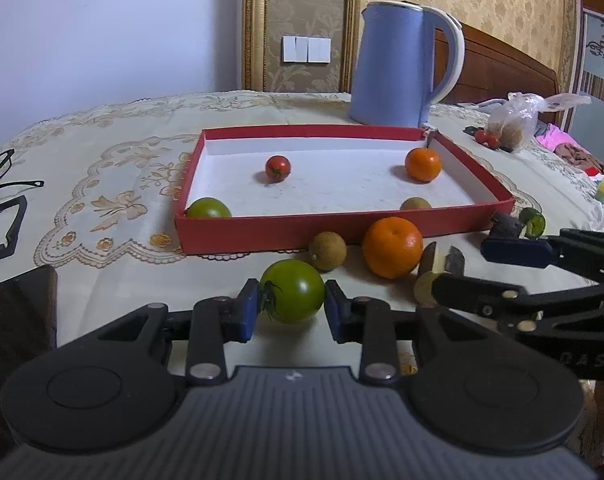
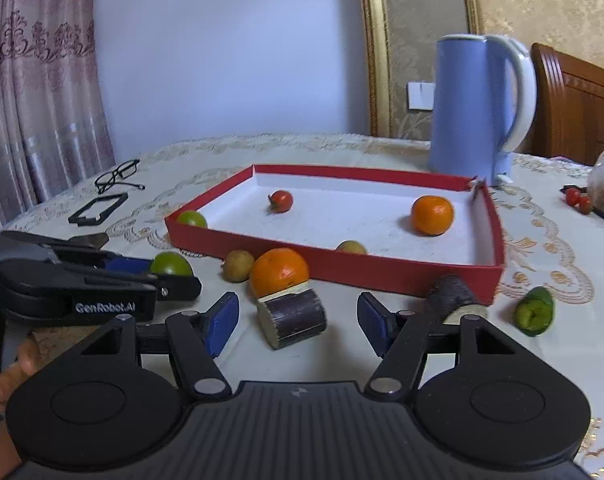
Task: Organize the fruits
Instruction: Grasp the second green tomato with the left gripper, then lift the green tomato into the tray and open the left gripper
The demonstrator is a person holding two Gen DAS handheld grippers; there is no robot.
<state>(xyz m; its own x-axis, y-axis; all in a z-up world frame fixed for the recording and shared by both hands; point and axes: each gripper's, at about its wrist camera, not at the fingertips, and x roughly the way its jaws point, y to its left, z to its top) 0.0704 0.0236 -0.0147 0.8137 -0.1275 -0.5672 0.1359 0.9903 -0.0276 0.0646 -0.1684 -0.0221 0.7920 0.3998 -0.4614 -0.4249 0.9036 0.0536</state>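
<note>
A red tray [image 1: 342,232] [image 2: 402,276] holds a red tomato [image 1: 277,167] [image 2: 281,201], an orange [image 1: 423,164] [image 2: 432,215], a green tomato [image 1: 208,209] [image 2: 192,219] and a small brown fruit [image 1: 415,203] [image 2: 352,247]. In front of it lie a second orange [image 1: 392,247] [image 2: 278,271], a brown fruit [image 1: 327,251] [image 2: 238,265] and a sugarcane piece [image 2: 291,317]. My left gripper [image 1: 291,307] has its pads on both sides of a green tomato [image 1: 293,290] [image 2: 170,265] on the table, touching or nearly so. My right gripper [image 2: 297,322] [image 1: 474,272] is open around the sugarcane piece.
A blue kettle [image 1: 398,64] [image 2: 478,108] stands behind the tray. A second sugarcane piece [image 2: 456,294] and a cut cucumber [image 2: 536,311] [image 1: 533,223] lie to the right. Glasses [image 2: 115,175] and a black frame [image 2: 97,208] lie left. A plastic bag [image 1: 514,120] and cherry tomatoes [image 1: 486,138] sit far right.
</note>
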